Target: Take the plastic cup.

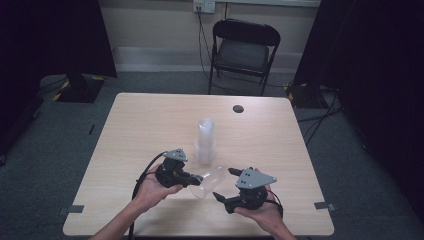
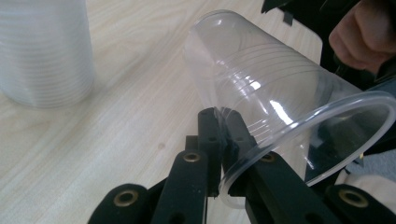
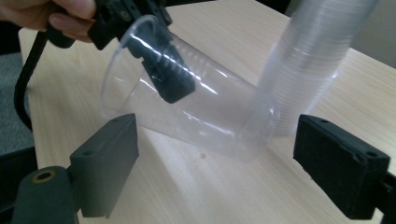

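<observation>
A clear plastic cup lies tipped on its side just above the table's front middle. My left gripper is shut on its rim, one finger inside the wall and one outside. The cup's base points toward my right gripper. That gripper stands open, its two pads wide apart on either side of the base and clear of the cup. A tall stack of the same clear cups stands upside down just behind the held cup.
The light wooden table has a dark round hole near its far edge. A black folding chair stands beyond the table. The stack of cups is close to the right gripper's far pad.
</observation>
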